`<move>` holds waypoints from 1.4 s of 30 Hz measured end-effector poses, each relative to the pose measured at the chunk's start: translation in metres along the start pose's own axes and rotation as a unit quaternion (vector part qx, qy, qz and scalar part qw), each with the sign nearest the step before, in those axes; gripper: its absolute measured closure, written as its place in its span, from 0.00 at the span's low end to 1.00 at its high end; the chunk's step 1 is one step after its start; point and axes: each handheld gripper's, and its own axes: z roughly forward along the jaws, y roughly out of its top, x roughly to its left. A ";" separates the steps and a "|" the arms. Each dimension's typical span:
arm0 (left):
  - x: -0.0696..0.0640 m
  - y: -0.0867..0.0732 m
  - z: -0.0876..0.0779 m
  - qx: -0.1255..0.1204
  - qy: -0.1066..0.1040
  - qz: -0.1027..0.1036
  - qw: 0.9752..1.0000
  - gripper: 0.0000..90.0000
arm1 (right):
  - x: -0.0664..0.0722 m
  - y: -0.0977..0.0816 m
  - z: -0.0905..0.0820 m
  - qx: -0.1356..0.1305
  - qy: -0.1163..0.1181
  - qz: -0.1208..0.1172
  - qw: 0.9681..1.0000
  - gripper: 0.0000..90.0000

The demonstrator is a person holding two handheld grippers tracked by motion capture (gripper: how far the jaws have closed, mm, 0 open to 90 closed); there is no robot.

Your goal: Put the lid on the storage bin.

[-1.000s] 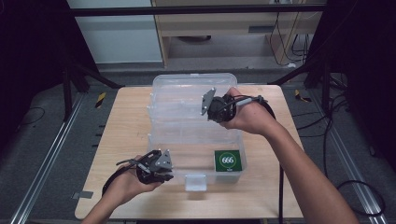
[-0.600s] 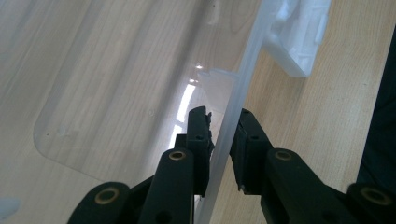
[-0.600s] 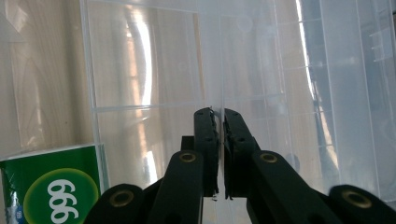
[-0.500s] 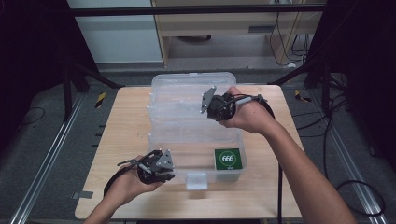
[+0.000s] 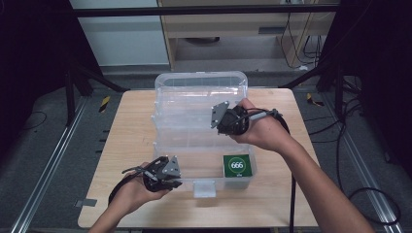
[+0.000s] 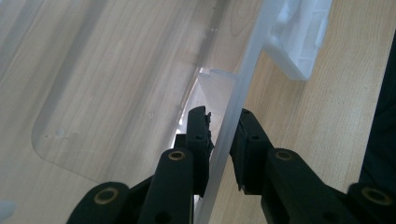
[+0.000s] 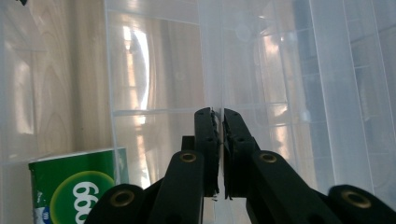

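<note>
A clear plastic storage box (image 5: 194, 155) stands on the wooden table (image 5: 126, 126) with its lid up at the back. Inside it, at the front right, lies a green packet marked 666 (image 5: 236, 166) (image 7: 70, 186). My left gripper (image 5: 178, 183) (image 6: 224, 116) is shut on the box's front wall (image 6: 233, 93), one jaw inside and one outside. Over the box's middle, my right gripper (image 5: 221, 128) (image 7: 218, 114) is shut on a thin clear panel edge (image 7: 212, 56) of the box's upper part.
A white latch (image 5: 204, 188) (image 6: 299, 42) hangs at the middle of the box's front wall. Bare table lies left and right of the box. Cables trail from both grippers; metal rails and dark floor flank the table.
My right gripper has come slightly toward the near side with the clear panel in it. The left gripper has stayed on the front wall.
</note>
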 end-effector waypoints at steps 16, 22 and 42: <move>-0.001 -0.001 0.000 -0.002 0.005 0.007 1.000 0.86 | 0.032 -0.008 -0.011 -0.022 -0.011 0.000 1.000 0.95; -0.001 -0.001 0.000 -0.002 0.005 0.011 1.000 0.86 | 0.042 -0.013 -0.013 -0.031 -0.009 0.005 0.999 0.94; -0.003 0.000 0.001 0.005 0.010 0.023 1.000 0.86 | 0.060 -0.019 -0.015 -0.046 -0.011 0.010 0.999 0.92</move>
